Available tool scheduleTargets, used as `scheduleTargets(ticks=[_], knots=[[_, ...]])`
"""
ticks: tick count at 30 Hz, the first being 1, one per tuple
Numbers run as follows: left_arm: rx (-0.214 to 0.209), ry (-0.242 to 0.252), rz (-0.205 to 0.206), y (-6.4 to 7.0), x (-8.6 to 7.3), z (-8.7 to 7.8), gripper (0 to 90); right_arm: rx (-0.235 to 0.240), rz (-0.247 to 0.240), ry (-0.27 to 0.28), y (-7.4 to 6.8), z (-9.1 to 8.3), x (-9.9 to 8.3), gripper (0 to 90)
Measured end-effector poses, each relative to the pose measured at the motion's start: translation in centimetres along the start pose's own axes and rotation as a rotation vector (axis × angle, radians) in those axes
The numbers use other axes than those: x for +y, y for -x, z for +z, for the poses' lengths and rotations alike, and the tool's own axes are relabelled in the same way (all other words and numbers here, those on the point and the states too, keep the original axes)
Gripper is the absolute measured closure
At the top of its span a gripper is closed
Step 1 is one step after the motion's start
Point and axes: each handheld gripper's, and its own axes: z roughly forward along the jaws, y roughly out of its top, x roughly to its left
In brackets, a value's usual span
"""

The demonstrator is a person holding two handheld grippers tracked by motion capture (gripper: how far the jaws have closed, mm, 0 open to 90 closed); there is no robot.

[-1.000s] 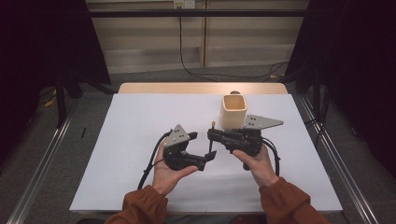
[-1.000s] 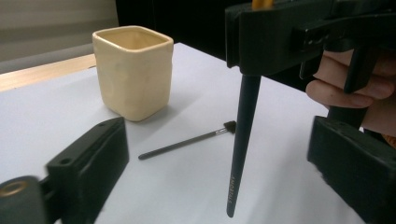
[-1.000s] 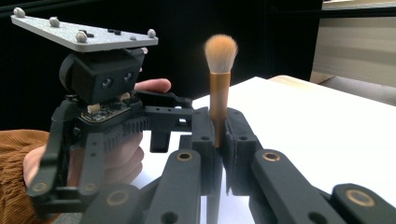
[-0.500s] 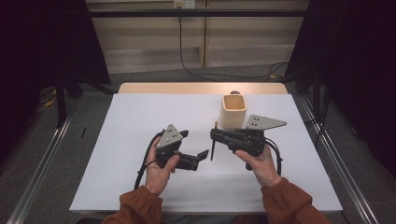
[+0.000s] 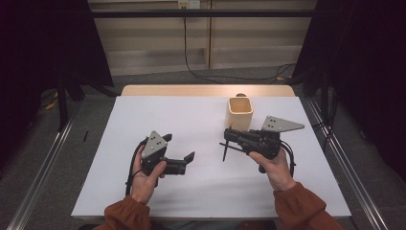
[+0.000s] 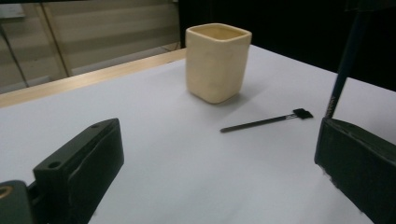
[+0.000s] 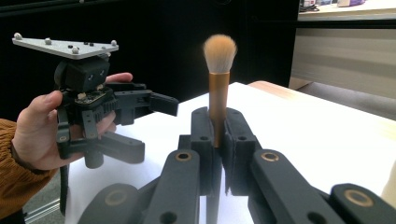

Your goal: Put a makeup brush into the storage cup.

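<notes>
While my right claw [image 7: 215, 135] clamps the makeup brush [image 7: 218, 79] upright near the cup [image 5: 240, 113], my left claw [image 5: 184, 160] hangs wide open and empty; a small brush [image 6: 266, 121] lies on the surface [image 5: 191, 120], and potting remains.

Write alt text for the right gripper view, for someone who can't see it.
The right gripper clamps a makeup brush upright, bristles up, above a white table. To its left, a hand holds the left gripper, jaws open.
</notes>
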Motion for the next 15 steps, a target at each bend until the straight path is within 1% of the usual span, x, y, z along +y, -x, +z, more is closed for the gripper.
scheduleTargets(ticks=[2, 3, 5, 7, 9, 11, 13, 14, 15], knots=[[0.009, 0.007, -0.027, -0.5, -0.3, -0.4, 1.7, -0.006, 0.001, 0.001, 0.1, -0.2, 0.0, 83.9], [0.022, 0.004, -0.022, -0.7, -0.4, -0.6, 1.7, -0.008, 0.001, -0.001, 0.2, -0.3, 0.0, 83.9], [0.03, 0.001, -0.025, -1.1, -0.6, -1.0, 2.0, -0.015, 0.0, -0.003, 0.3, -0.6, 0.0, 83.9], [0.046, -0.005, -0.036, -1.4, -0.9, -1.4, 1.7, -0.024, -0.001, -0.005, 0.4, -0.9, -0.1, 83.9], [0.065, -0.002, -0.039, -1.8, -1.2, -1.9, 1.1, -0.031, 0.0, -0.007, 0.6, -1.2, -0.1, 83.9], [0.068, -0.004, -0.046, -2.2, -1.4, -2.4, 1.0, -0.04, 0.008, 0.002, 0.7, -1.6, -0.2, 84.0], [0.08, 0.01, -0.074, -2.3, -1.6, -2.7, 1.1, -0.046, 0.013, 0.01, 0.9, -1.9, -0.2, 83.9], [0.078, 0.012, -0.073, -2.4, -1.6, -2.8, 1.1, -0.052, 0.011, 0.009, 1.0, -2.1, -0.2, 83.9], [0.086, 0.014, -0.063, -2.4, -1.6, -3.0, 1.1, -0.053, 0.011, 0.011, 1.0, -2.2, -0.2, 83.9]])
